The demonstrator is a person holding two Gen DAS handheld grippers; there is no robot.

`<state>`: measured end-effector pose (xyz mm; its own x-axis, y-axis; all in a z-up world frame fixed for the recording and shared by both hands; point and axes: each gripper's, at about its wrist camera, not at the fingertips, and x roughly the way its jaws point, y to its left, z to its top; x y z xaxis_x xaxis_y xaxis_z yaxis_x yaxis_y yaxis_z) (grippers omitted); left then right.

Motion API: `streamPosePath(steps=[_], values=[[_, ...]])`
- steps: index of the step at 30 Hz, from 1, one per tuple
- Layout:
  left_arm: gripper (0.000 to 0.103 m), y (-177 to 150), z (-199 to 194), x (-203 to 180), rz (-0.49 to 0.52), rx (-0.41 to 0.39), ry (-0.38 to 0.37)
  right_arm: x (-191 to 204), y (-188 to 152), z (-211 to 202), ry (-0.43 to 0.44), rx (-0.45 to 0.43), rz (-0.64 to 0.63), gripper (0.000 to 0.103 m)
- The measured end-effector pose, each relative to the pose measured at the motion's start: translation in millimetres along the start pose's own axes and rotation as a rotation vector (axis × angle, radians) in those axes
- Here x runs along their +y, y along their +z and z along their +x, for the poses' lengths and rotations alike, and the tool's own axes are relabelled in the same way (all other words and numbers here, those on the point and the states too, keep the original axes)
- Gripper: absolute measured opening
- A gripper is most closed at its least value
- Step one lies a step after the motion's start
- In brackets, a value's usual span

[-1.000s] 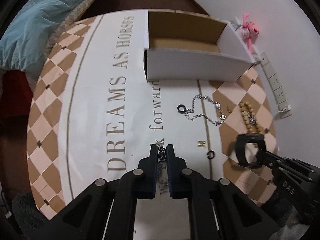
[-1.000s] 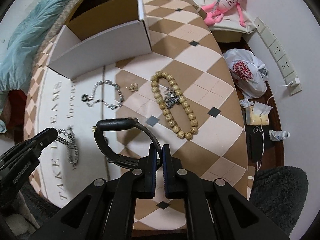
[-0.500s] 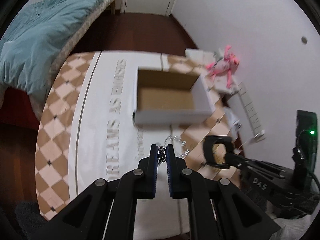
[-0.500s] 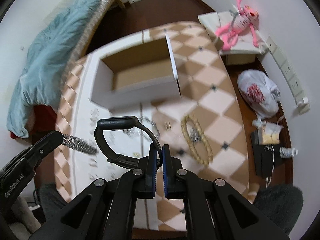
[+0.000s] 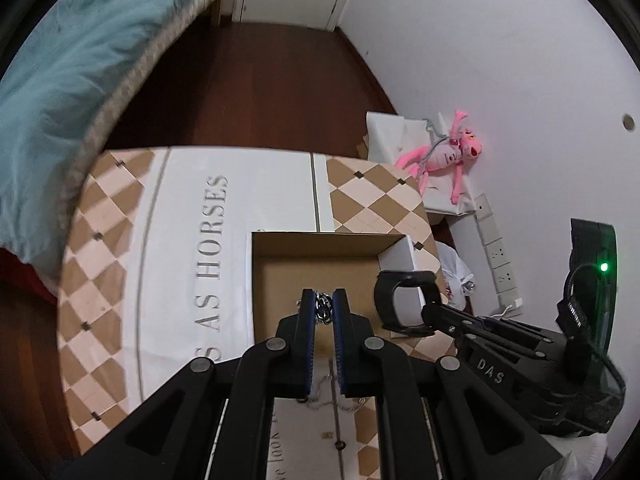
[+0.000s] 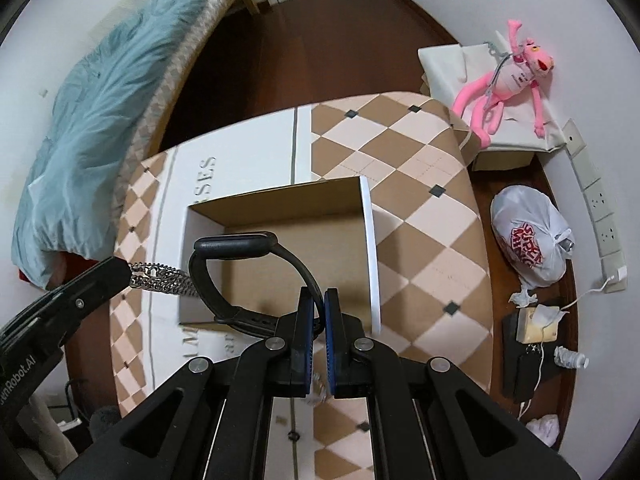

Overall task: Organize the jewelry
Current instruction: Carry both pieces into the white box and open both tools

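your left gripper (image 5: pixel 325 307) pinches a silver chain (image 6: pixel 164 276), mostly hidden; your right gripper (image 6: pixel 319 307) clamps a black watch (image 6: pixel 236 248) over the box (image 6: pixel 370 248).

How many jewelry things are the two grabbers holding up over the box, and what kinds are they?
Silver chains: 1, the silver chain pinched in the left gripper.
Black watches: 1, the black watch held by its strap in the right gripper.
Boxes to drop them in: 1, the cardboard box, open on top.
Total: 2 jewelry pieces held, plus 1 box.
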<state>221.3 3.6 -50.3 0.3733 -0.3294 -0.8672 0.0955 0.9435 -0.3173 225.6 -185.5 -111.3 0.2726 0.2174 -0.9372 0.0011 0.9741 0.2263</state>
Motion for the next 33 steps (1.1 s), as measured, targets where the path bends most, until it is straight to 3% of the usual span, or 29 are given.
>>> streamPosePath(steps=[6,9,12,14,15,16,18,20,22,28,33], values=[[0.007,18,29,5,-0.025,0.068,0.02,1,23,32,-0.033,0.056,-0.035,0.006],[0.008,24,35,4,-0.031,0.081,0.044,0,29,42,-0.042,0.075,-0.04,0.013],[0.012,28,35,3,-0.021,0.079,0.084,1,32,41,-0.04,0.068,-0.038,0.041],[0.034,30,32,3,-0.007,0.062,0.125,1,31,33,-0.043,0.047,-0.041,0.055],[0.061,30,29,3,0.0,0.051,0.138,1,32,30,-0.053,0.036,-0.043,0.056],[0.082,29,25,5,0.002,0.033,0.153,0,32,25,-0.063,0.024,-0.043,0.059],[0.086,27,20,8,0.006,0.004,0.176,1,32,17,-0.074,0.006,-0.047,0.073],[0.088,22,17,11,0.01,-0.009,0.213,2,29,9,-0.115,-0.016,-0.061,0.095],[0.103,15,17,14,0.018,-0.02,0.248,4,23,7,-0.159,-0.022,-0.084,0.096],[0.103,-10,27,19,0.036,-0.022,0.318,0,0,20,-0.222,-0.008,-0.097,0.099],[0.103,-22,30,19,0.042,-0.014,0.329,0,-14,25,-0.234,-0.014,-0.098,0.099]])
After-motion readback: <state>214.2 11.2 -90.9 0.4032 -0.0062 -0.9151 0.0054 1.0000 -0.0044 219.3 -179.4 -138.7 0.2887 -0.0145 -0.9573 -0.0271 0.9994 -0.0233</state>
